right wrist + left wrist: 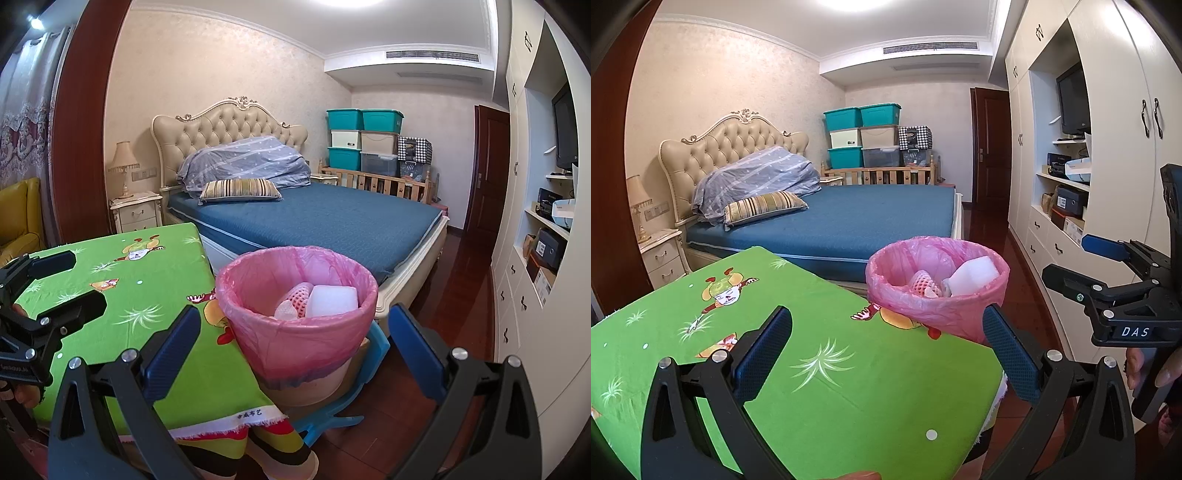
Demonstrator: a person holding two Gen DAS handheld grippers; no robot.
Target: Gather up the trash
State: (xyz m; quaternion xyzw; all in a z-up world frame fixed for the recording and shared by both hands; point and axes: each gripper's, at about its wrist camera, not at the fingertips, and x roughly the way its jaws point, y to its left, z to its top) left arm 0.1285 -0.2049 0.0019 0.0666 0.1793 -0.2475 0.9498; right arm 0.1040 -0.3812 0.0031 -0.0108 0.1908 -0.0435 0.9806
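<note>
Right wrist | bin (pixel 295 332) between open right claw (pixel 295 347) fingers; trash (pixel 332 301) inside

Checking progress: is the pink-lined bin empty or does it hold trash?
Holds trash: the bin contains a white foam block and pink foam netting.

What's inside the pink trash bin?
The pink-lined bin holds a white foam block, a pink fruit net and a pale scrap. Anything beneath them is hidden.

Pink-lined bin (pixel 295 325) stands upright beside the table, holding white foam trash (pixel 332 301).
</note>
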